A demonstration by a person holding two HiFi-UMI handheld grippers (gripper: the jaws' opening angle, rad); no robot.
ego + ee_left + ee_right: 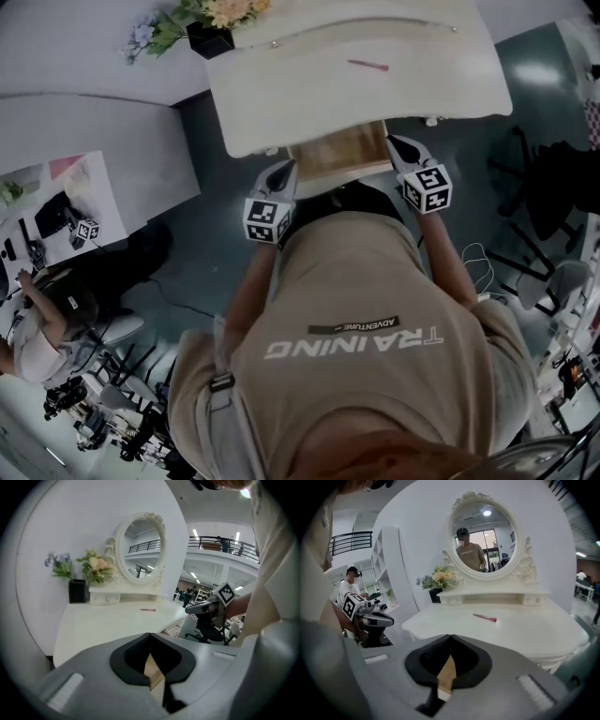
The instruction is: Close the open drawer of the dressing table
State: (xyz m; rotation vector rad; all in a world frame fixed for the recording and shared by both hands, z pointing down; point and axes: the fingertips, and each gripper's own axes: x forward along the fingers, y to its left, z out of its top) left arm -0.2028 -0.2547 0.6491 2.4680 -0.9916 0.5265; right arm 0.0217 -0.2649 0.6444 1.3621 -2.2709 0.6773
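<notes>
- The left gripper (285, 172) has its jaws pressed together, tips meeting, with nothing pinched between them. Its own view (150, 637) shows only a wedge of pale wood through the gap behind the tips.
- The right gripper (399, 147) is likewise closed on nothing, its tips touching in its own view (450, 638), with the same pale wood below.
- Both grippers point away from the person, towards the dressing table (441, 89). The left one sits at the left front corner of the drawer and the right one at its right side. Whether either touches the drawer I cannot tell.
- The drawer (342, 153) stands open, pulled out from under the middle of the table top towards the person. Its wooden inside is in view between the two grippers.
- On the white table top, beyond the drawer, lies a slim pink stick (367, 65), well apart from everything else.
- Farther back a low white shelf carries an oval mirror (483, 538) in an ornate white frame.
- At the table's far left corner stands a black vase (208, 39) of flowers (228, 10), next to the shelf's left end.
</notes>
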